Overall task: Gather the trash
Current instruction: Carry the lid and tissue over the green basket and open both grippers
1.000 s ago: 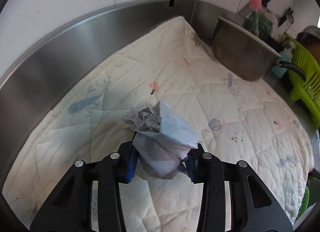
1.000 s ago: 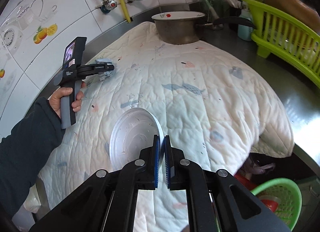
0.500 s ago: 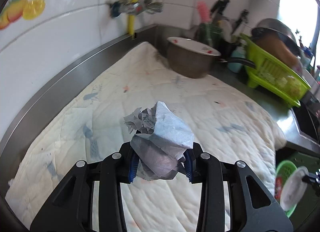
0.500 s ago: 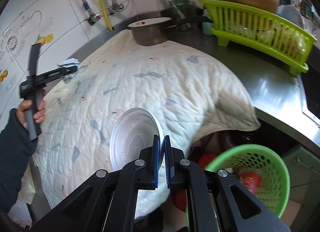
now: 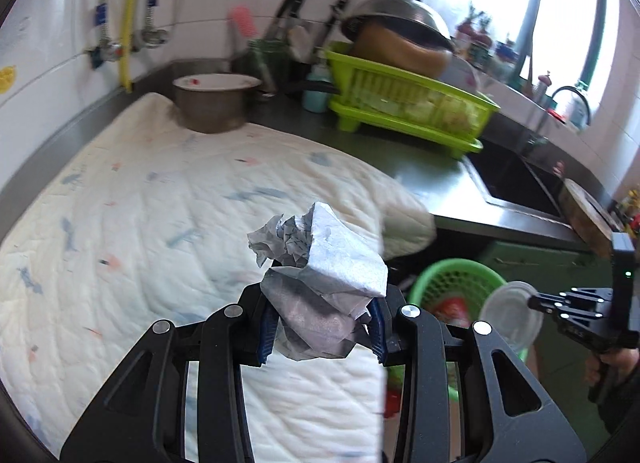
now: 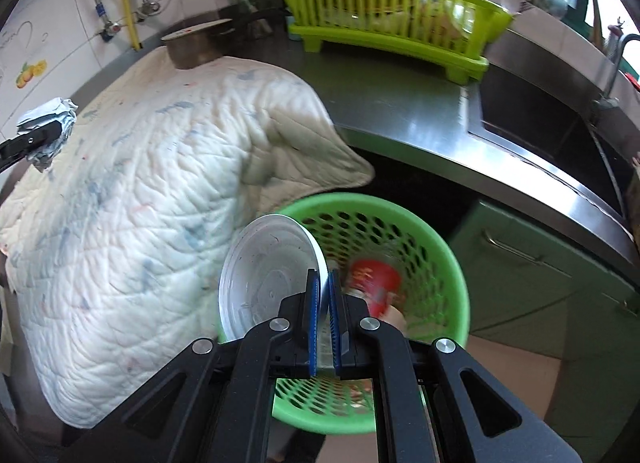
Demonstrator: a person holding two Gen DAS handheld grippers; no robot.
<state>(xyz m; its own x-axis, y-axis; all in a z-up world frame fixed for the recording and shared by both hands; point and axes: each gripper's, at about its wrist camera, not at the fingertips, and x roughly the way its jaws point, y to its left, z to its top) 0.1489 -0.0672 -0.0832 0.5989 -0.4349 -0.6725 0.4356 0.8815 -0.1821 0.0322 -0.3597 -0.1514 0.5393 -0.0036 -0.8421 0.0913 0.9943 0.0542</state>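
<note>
Both hands are swinging off the quilted tabletop (image 6: 132, 167) toward the green mesh plastic basket (image 6: 440, 263): right tool (image 6: 325, 315) pinching the white plastic lid (image 6: 264, 275) above it, left tool (image 5: 320, 327) clamping the crumpled grey paper wad (image 5: 324, 275), nearing drop-off.

Both grippers, the left gripper (image 5: 320, 337) and the right gripper (image 6: 325, 323), are matte black skeletal frames with triangular cut-outs, round silver screw heads along their linkage arms, and narrow blue pads (image 6: 315, 323) lining the finger faces.
</note>
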